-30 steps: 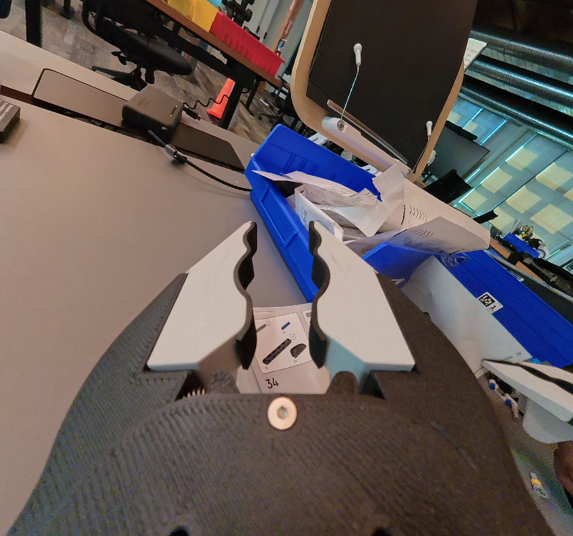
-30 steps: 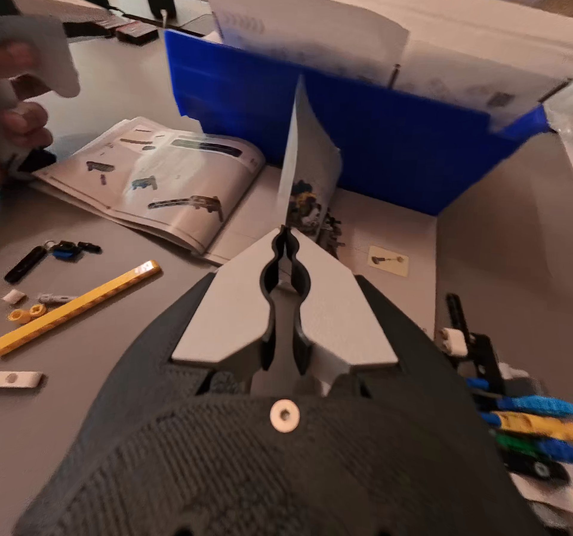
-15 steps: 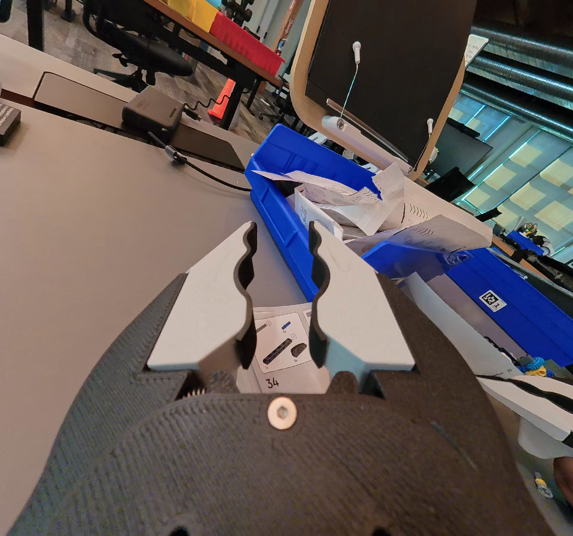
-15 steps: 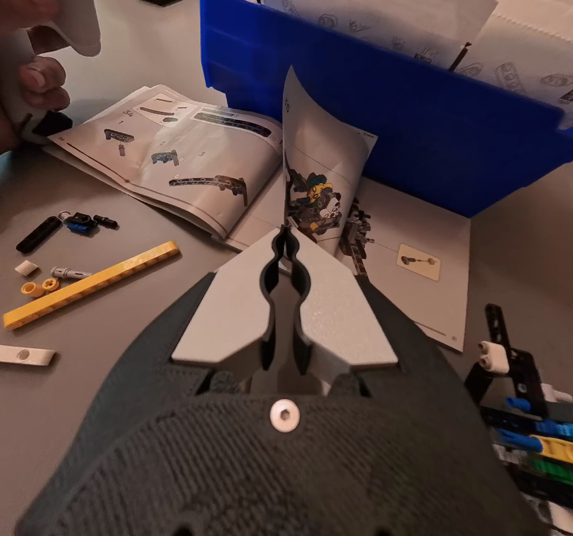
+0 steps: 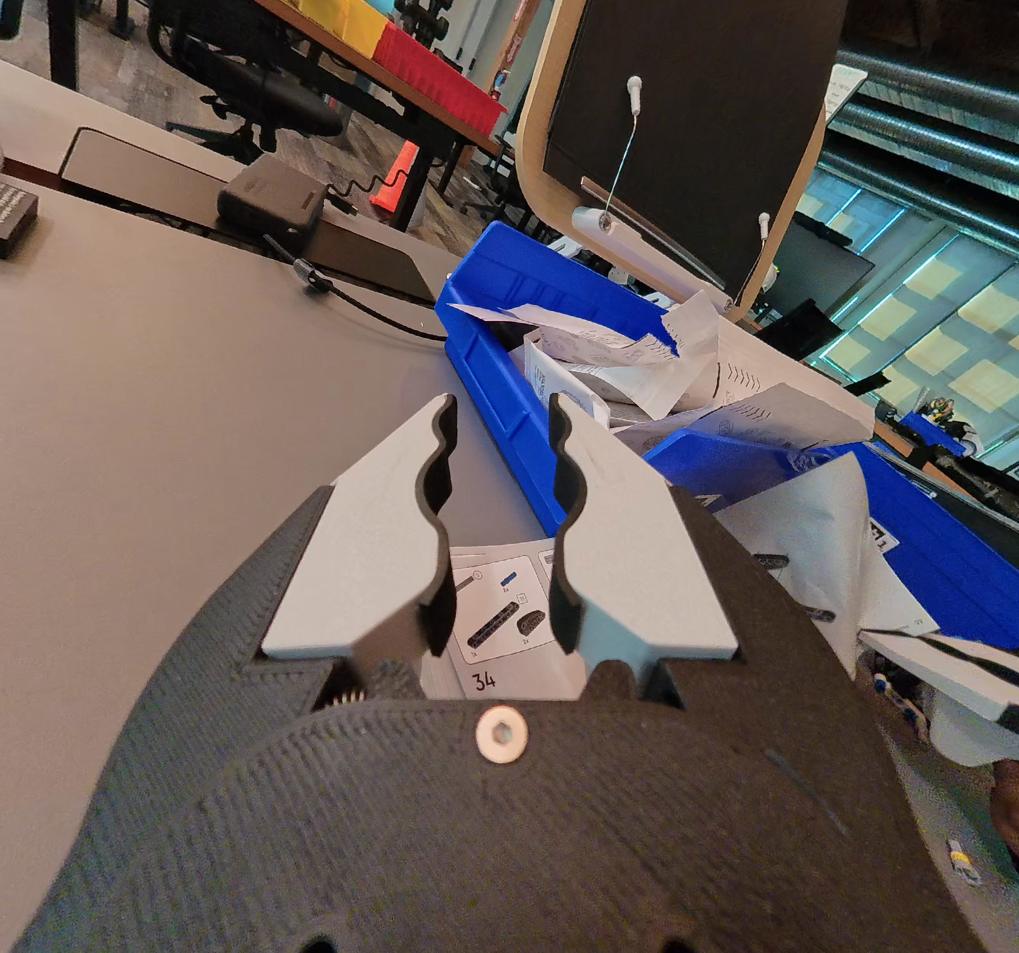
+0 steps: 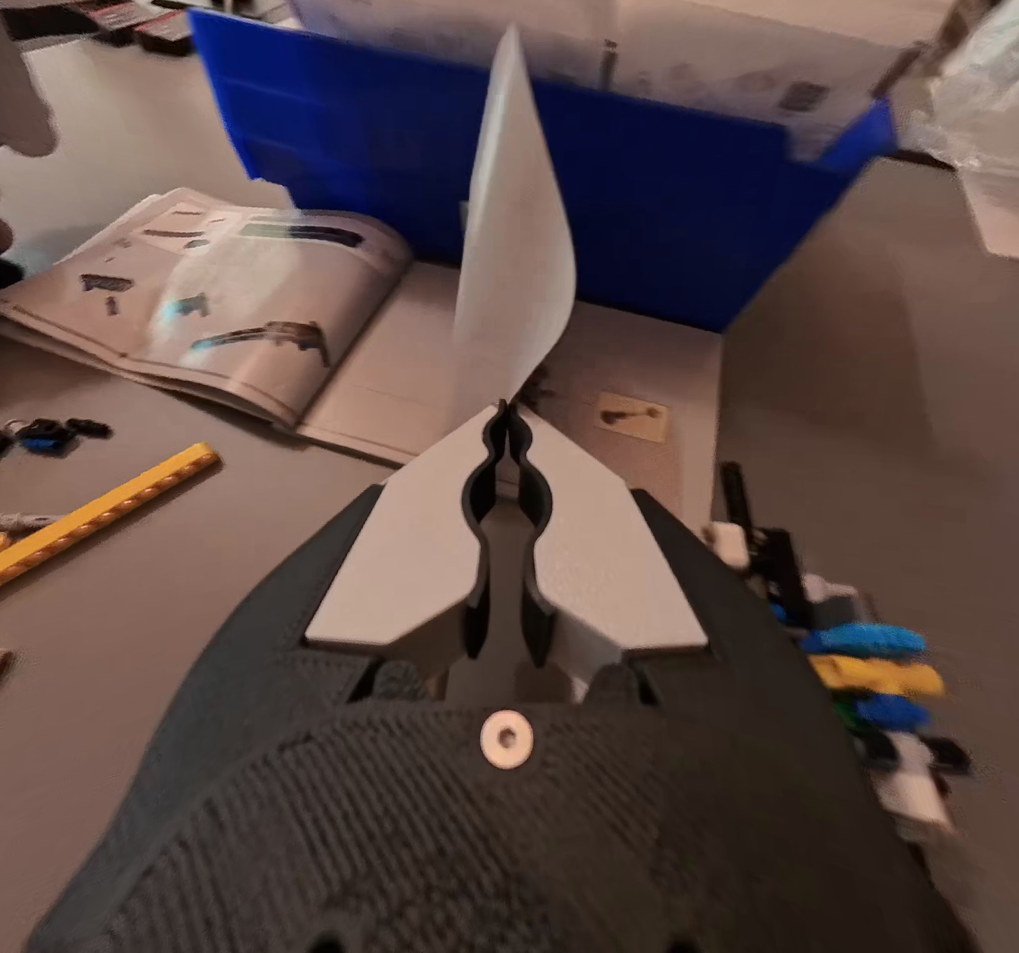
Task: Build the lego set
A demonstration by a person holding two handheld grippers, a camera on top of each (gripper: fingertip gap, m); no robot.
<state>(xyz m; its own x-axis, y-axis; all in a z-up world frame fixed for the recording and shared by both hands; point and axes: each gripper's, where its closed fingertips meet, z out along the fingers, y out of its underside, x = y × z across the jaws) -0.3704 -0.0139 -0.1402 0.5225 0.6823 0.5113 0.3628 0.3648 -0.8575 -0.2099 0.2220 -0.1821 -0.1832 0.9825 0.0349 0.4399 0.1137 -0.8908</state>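
Note:
My right gripper (image 6: 504, 409) is shut on the corner of a page (image 6: 513, 243) of the open instruction booklet (image 6: 220, 298) and holds that page upright over the spread. My left gripper (image 5: 502, 408) is open and empty above the booklet's left page (image 5: 496, 618); the lifted page (image 5: 805, 546) shows at the right of that view. A partly built lego model (image 6: 860, 667) with black, blue, yellow and white parts sits at the right. A long yellow beam (image 6: 110, 507) and small black and blue parts (image 6: 49, 433) lie on the table at the left.
A blue bin (image 6: 551, 154) full of paper bags stands right behind the booklet; it also shows in the left wrist view (image 5: 496, 375). A black power brick (image 5: 270, 204) and its cable lie farther back. A framed board (image 5: 689, 99) rises behind the bin. My hands' fingertips stand some 30 centimeters from each other. My right gripper is the nearer one to the long yellow beam (image 6: 110, 507): about 15 centimeters, against 25 centimeters.
The right gripper has swung the held page from leaning right to standing upright and more edge-on, and the view is blurred with motion. The left gripper has stayed put and open.

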